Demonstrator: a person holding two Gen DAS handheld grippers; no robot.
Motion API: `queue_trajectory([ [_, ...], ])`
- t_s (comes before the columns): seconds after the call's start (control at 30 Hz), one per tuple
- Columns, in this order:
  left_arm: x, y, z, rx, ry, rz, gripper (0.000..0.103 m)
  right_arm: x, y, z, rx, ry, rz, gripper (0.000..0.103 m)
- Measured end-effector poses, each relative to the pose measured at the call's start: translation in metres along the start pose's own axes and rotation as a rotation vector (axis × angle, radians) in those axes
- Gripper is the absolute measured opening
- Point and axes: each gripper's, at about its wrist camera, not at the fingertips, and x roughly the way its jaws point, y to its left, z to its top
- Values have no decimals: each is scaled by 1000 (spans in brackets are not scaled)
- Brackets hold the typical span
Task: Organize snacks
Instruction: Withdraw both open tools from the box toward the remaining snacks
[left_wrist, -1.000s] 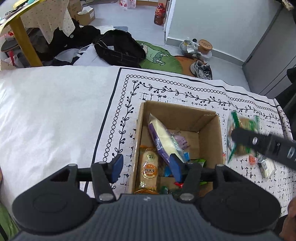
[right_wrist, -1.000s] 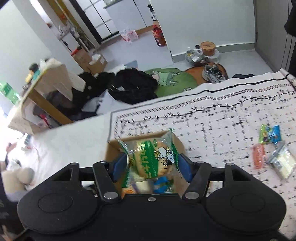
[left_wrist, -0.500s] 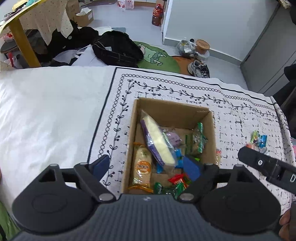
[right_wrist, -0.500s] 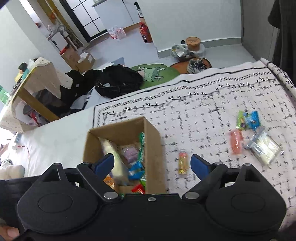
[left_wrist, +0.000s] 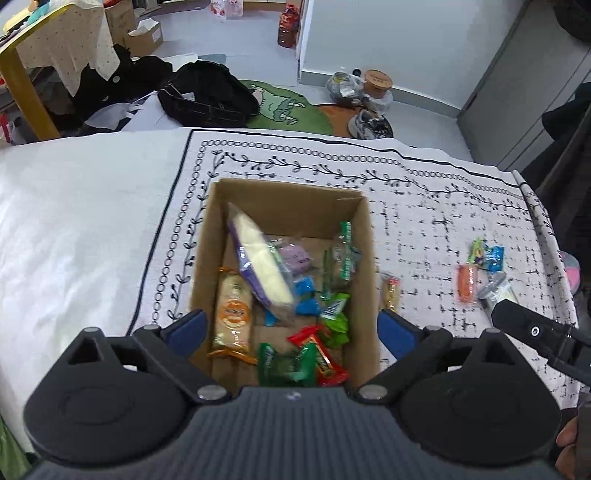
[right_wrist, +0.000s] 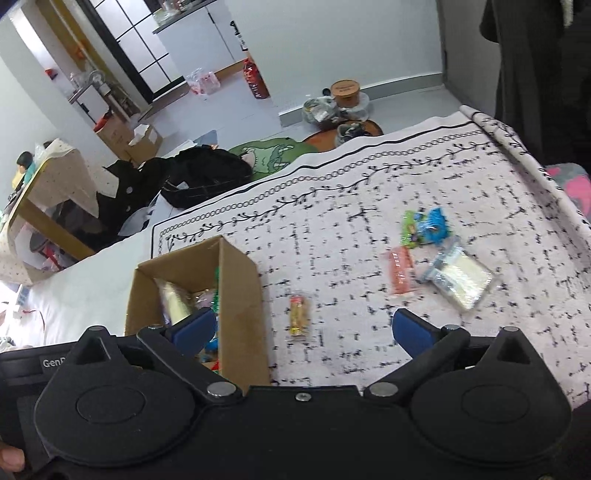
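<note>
Both grippers wide, empty: left gripper (left_wrist: 288, 328), right gripper (right_wrist: 303, 328). One cardboard box (right_wrist: 240, 288) on bed; five loose snacks (right_wrist: 400, 275) toward its right edge.

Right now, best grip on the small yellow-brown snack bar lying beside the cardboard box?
Take the small yellow-brown snack bar across its narrow middle, from above with the right gripper. It lies flat, long axis pointing away, apart from the cardboard box.

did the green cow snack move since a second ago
Yes. It was held in the right gripper, above the cardboard box; now the green cow snack stands inside, against the box's right wall. Both grippers' jaws are open.
</note>
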Motion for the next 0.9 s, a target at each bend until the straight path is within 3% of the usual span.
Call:
queue_trajectory([
  [0.07, -2, -7, -2, 5, -4, -9, 103, -3, -7, 0, 9, -5, 3, 103],
  [0.9, -1, -95, -15, 41, -21, -75, 103, -24, -110, -13, 102, -27, 20, 102],
])
